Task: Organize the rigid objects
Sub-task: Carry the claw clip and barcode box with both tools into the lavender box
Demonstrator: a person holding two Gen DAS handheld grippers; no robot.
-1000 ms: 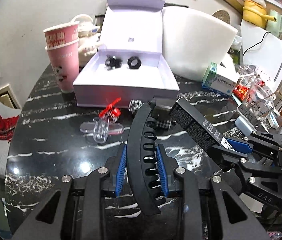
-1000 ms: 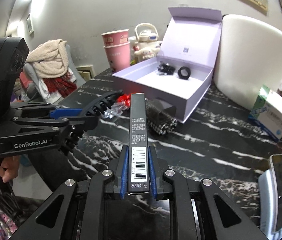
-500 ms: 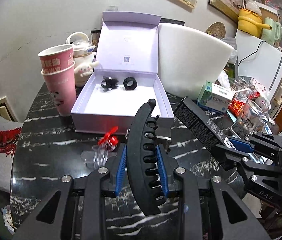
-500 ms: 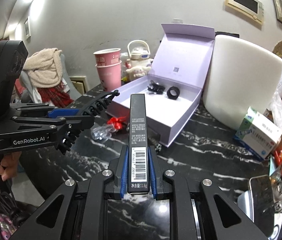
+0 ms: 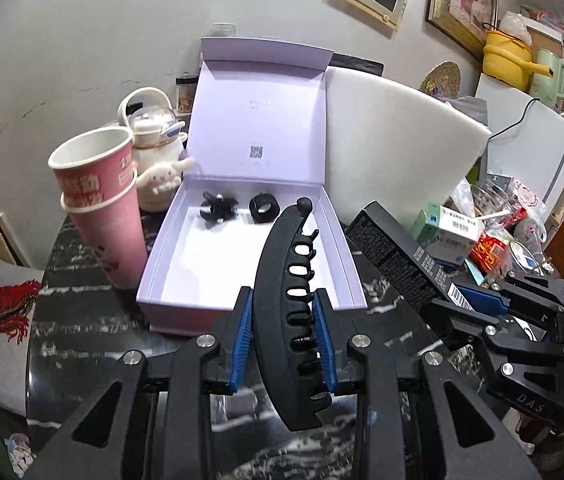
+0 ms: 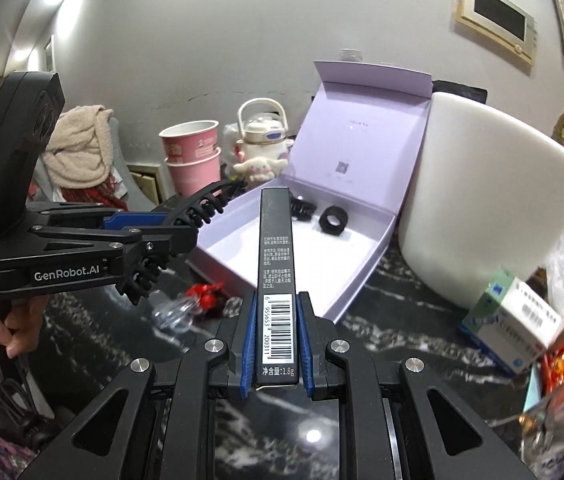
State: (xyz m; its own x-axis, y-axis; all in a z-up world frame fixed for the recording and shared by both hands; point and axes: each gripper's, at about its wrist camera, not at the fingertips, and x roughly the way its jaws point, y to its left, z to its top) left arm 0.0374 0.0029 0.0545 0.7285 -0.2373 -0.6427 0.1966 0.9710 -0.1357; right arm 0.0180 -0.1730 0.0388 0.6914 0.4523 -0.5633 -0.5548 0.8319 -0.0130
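My left gripper is shut on a long black hair clip and holds it in the air just in front of an open lilac box. The clip's tip reaches over the box's near wall. The box holds a small black claw clip and a black ring. My right gripper is shut on a slim black carton with a barcode, raised to the right of the box. The left gripper also shows in the right wrist view.
Two stacked pink paper cups stand left of the box, a white toy kettle behind them. A large white foam block stands right of the box. A clear item with a red bow lies on the black marble table. Clutter and a medicine box fill the right side.
Both grippers have risen and moved toward the lilac box with their loads. The hair clip's tip now reaches over the box's front wall.
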